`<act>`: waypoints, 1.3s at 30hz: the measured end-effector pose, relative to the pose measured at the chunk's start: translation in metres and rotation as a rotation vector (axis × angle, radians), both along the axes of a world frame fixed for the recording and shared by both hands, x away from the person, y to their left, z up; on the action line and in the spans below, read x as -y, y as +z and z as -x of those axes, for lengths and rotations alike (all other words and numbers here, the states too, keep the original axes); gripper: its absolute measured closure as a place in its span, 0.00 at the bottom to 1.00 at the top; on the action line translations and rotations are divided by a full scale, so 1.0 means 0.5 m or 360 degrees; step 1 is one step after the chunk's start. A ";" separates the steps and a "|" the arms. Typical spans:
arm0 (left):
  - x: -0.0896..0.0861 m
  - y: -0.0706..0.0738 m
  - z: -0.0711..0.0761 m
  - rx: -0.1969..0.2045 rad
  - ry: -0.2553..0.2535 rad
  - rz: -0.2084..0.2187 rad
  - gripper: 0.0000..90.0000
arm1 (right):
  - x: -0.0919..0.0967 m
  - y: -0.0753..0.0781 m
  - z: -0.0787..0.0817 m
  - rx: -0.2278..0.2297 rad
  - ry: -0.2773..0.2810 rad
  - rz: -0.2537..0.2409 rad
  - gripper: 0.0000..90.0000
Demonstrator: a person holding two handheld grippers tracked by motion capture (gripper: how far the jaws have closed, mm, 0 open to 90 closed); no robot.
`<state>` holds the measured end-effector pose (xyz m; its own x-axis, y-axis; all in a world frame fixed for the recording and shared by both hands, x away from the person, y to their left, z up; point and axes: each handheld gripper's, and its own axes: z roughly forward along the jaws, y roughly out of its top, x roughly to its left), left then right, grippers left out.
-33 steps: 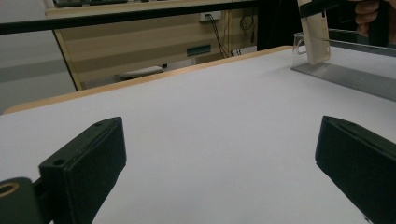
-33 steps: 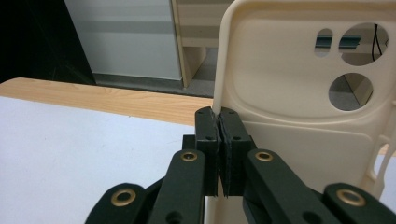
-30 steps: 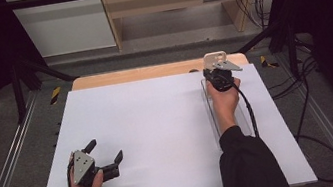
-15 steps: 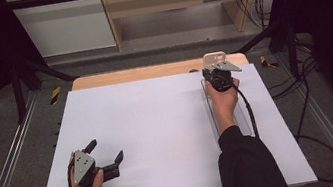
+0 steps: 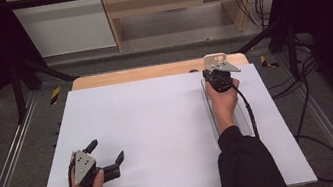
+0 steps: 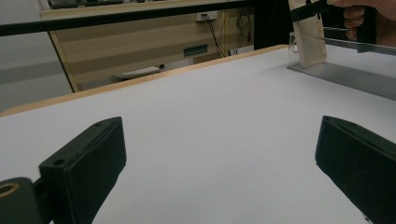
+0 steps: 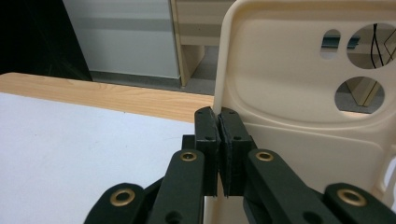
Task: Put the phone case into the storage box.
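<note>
Clear tray (image 5: 244, 111) lies lengthwise along the right side of the white bench (image 5: 159, 125); its ribbed floor looks bare, nothing seen resting in it. Cream phone case (image 7: 303, 93) stands upright over the tray's far end, near the bench's wooden back edge, camera cut-outs at its top. Right gripper (image 7: 219, 123): jaws closed tight, pinching the case's edge between the pads, so the case rises just beyond and beside the jaw tips. Left gripper (image 5: 109, 159) rests near the front left of the bench, well apart from the case; jaws spread wide, holding nothing, bare bench between them.
</note>
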<state>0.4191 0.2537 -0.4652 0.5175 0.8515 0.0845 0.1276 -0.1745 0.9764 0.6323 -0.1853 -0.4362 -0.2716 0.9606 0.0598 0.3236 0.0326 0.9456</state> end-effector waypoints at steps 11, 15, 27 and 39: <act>0.003 -0.001 0.000 -0.0005 -0.0010 -0.0004 0.02 | -0.003 -0.003 -0.001 -0.0008 0.0014 0.0009 0.97; 0.004 -0.001 0.000 -0.0006 -0.0012 -0.0005 0.02 | -0.003 -0.003 -0.001 -0.0006 0.0017 0.0013 0.97; 0.004 -0.001 0.000 -0.0006 -0.0013 -0.0005 0.02 | -0.002 -0.004 -0.001 -0.0010 0.0027 0.0009 0.97; 0.004 -0.001 0.000 -0.0006 -0.0015 -0.0005 0.02 | -0.003 -0.006 -0.001 -0.0013 0.0033 0.0013 0.97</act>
<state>0.4191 0.2515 -0.4655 0.5258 0.8464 0.0852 0.1294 -0.1785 0.9754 0.6328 -0.1839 -0.4391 -0.2910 0.9552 0.0541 0.3306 0.0474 0.9426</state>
